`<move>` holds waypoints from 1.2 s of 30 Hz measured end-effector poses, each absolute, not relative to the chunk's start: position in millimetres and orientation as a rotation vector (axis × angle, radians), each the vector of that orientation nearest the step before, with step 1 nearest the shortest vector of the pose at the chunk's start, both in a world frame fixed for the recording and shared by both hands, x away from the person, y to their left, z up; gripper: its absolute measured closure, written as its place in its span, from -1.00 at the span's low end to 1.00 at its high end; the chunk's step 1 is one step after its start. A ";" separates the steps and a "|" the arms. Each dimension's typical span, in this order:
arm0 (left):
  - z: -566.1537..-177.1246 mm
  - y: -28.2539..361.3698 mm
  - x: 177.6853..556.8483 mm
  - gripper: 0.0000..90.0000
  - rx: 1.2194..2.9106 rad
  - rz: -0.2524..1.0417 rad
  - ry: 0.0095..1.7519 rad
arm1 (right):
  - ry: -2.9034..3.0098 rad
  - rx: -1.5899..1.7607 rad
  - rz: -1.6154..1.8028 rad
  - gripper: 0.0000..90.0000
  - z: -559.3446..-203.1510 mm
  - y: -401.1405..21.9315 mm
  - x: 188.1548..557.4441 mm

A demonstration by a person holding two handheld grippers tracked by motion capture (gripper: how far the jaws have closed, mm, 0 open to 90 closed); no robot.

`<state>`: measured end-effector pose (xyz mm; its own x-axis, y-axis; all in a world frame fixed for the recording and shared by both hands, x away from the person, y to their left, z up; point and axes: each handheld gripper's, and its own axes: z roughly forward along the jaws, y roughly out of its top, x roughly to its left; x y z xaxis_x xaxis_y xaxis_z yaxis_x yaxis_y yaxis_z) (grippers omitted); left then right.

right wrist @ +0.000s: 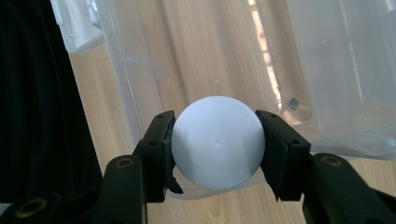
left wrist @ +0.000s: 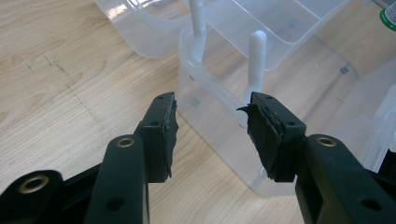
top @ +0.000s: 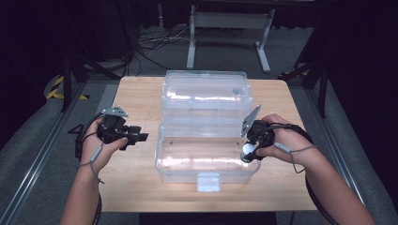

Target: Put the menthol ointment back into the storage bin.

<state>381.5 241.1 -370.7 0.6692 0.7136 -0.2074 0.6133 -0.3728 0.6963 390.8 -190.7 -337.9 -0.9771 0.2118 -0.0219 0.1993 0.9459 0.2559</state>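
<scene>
Right gripper (right wrist: 215, 149) clenched on smooth white ball (right wrist: 217, 142); left gripper (left wrist: 212, 135) released, empty. Lower ball into clear plastic box (top: 206, 171) base, then release.

Wooden table (top: 136, 187); clear plastic box (top: 206, 164), lid open, standing at its centre.

Green-rimmed item (left wrist: 389, 17) cut off

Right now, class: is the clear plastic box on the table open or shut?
Open. The clear plastic box has its lid swung back, and its tray is lifted above the bare lower tub.
</scene>
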 end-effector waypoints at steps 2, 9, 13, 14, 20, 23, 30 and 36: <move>-370.6 240.9 381.4 0.17 2.099 0.163 1.021 | 3.057 0.317 0.379 0.12 -340.6 -189.5 391.1; -370.6 241.4 381.2 0.17 2.098 0.163 1.023 | 3.077 0.298 0.331 0.12 -350.1 -186.7 392.0; -370.6 241.3 381.1 0.18 2.101 0.163 1.022 | 3.081 0.279 0.326 0.12 -353.8 -186.0 393.1; -370.7 241.3 381.3 0.18 2.100 0.164 1.022 | 3.088 0.278 0.321 0.12 -356.5 -185.7 393.5; -371.2 240.8 381.6 0.18 2.105 0.163 1.024 | 3.103 0.284 0.293 0.12 -364.7 -185.1 394.2; -371.5 240.6 381.8 0.18 2.110 0.159 1.021 | 3.107 0.268 0.275 0.12 -368.1 -184.7 395.4; -371.8 240.5 381.9 0.18 2.112 0.157 1.022 | 3.126 0.267 0.242 0.12 -376.1 -182.9 396.9; -372.8 241.2 382.4 0.18 2.111 0.156 1.024 | 3.142 0.289 0.208 0.12 -384.0 -180.9 398.3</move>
